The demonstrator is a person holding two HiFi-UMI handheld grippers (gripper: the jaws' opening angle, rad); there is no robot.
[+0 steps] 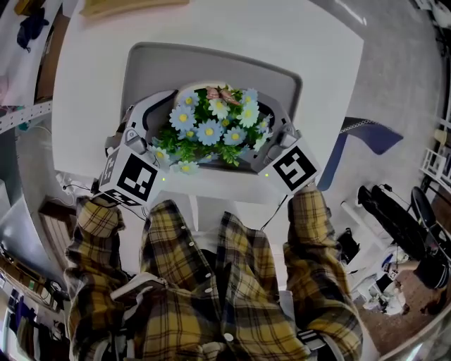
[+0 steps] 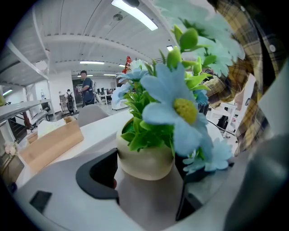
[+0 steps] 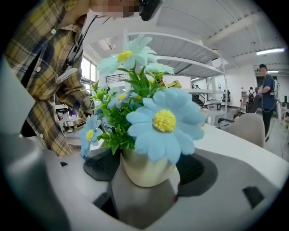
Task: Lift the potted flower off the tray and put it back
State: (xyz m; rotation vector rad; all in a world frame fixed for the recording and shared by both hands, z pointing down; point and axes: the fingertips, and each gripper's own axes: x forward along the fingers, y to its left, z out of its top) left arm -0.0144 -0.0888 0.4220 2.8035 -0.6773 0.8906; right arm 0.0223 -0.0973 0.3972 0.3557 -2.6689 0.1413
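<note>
Where a grey tray (image 1: 211, 67) comes close to the near edge of a white tabletop (image 1: 91, 84), the potted flower (image 1: 211, 130) sits over the tray's near half. It is a cream pot of blue daisies and green leaves. The left hand-held gripper (image 2: 149, 180) reaches in from the tray's left edge and pinches the pot, with a dark pad against each side of it. The right hand-held gripper (image 3: 144, 185) reaches in from the tray's right edge and pinches the same pot in the same way. Whether the pot's base touches the tray cannot be told. Bare tray lies open beyond the flowers, toward the far edge. Bare tabletop borders the tray on its left, right and far sides. A wooden box (image 1: 134, 5) lies at the tabletop's far edge, well apart from the tray. The person's plaid shirt (image 1: 211, 296) fills the space just below the near edge.
</note>
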